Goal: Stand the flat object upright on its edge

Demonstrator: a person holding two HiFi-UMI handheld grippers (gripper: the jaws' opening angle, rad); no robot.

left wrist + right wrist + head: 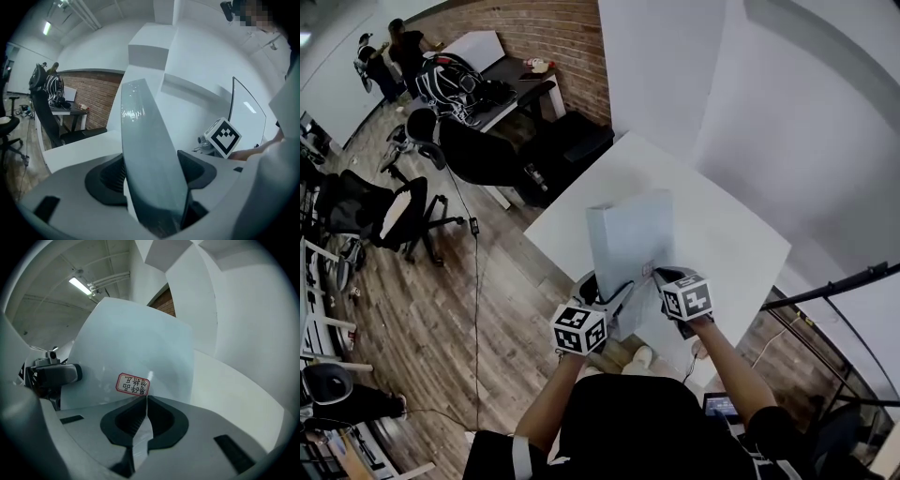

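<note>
Both tools sit at the near bottom edge of the pale grey-blue, thin, glossy rectangular panel (628,234). Left gripper (612,293) is at the panel's lower left corner. Its jaws stand wide, with the panel (145,154) slanting across the gap and seeming to bear on both pads, so I read this as a grip. Right gripper (656,275) is at the panel's lower right. Its jaws are all but together, pinching the thin edge just below the small red-bordered sticker (132,384). The panel is raised steeply, its broad face toward the head camera, over the near part of the square white table (731,234). Whether its bottom edge touches the tabletop is hidden. Judgement: light and fairly stiff, but slick-faced and thin, so it may slip in the pads or topple once freed. Low holds on both corners suit it; a bottom edge flat on the table before letting go would help. Beyond the panel, left: black office chairs (370,211), then a red brick wall (553,37).
</note>
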